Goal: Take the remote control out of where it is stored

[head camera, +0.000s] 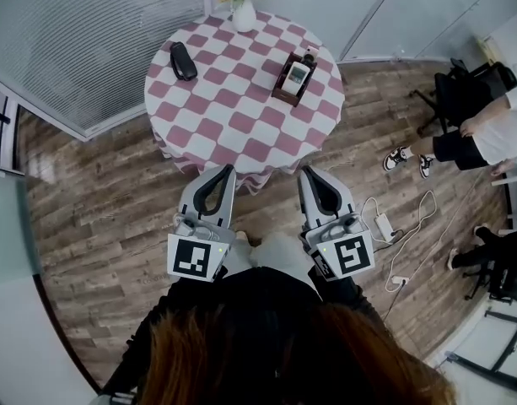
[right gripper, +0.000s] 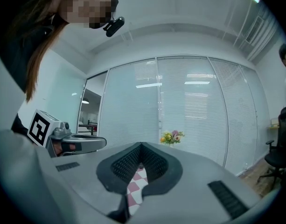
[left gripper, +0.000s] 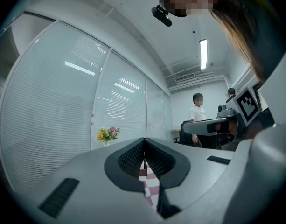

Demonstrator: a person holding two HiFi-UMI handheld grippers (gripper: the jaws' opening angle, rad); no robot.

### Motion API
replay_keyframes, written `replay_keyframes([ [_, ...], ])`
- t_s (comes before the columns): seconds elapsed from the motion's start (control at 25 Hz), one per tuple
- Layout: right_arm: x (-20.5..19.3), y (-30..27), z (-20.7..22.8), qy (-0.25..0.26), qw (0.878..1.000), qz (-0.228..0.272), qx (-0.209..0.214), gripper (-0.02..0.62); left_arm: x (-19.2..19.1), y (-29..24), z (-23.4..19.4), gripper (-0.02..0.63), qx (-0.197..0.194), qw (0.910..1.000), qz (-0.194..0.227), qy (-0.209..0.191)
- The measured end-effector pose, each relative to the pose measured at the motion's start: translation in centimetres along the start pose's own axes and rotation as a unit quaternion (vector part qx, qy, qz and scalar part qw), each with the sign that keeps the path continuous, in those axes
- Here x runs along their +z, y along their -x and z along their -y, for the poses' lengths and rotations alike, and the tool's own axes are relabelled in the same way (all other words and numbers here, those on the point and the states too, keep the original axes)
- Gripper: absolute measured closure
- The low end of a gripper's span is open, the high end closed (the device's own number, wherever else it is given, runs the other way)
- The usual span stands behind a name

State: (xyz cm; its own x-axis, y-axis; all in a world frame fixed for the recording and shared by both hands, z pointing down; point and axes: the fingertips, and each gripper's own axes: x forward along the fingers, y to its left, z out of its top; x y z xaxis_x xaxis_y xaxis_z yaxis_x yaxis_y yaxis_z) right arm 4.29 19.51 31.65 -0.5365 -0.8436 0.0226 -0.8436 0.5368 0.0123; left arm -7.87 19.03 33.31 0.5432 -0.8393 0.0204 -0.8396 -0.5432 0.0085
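At 6 o'clock of table [head camera: 241,129]: left claw [head camera: 229,170] and right claw [head camera: 304,173], both pressed together, empty.
Toward table's 1 o'clock, remote [head camera: 298,72] in holder [head camera: 284,90].

Handheld pair: left pale grey plastic gripper [head camera: 228,172], right pale grey plastic gripper [head camera: 307,174], black long sleeves [head camera: 169,300].
Each gripper has two tapering grey jaws lined with black ribbed pads [left gripper: 129,158], dark slotted insets in its smooth shell, and at the rear a white cube printed with black square markers [head camera: 196,258].
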Motion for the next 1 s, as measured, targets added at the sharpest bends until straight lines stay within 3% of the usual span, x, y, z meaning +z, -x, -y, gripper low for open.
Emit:
replay_keyframes([
  [0.4,-0.4,-4.2,4.5,-0.001,1.000,0.017,-0.017,0.581,-0.5,-4.3,-2.7,0.597,0.012,0.9999,0.002,0.007],
  [0.68,0.5,-8.5,8.8,0.006,0.999,0.037,-0.011,0.581,0.3,-9.8,-5.0,0.597,0.020,0.9997,0.017,-0.001],
  [1.0,0.0,-12.2,13.9,-0.010,1.000,0.027,0.002,0.581,0.5,-15.8,-6.0,0.597,0.034,0.9993,0.010,-0.007],
])
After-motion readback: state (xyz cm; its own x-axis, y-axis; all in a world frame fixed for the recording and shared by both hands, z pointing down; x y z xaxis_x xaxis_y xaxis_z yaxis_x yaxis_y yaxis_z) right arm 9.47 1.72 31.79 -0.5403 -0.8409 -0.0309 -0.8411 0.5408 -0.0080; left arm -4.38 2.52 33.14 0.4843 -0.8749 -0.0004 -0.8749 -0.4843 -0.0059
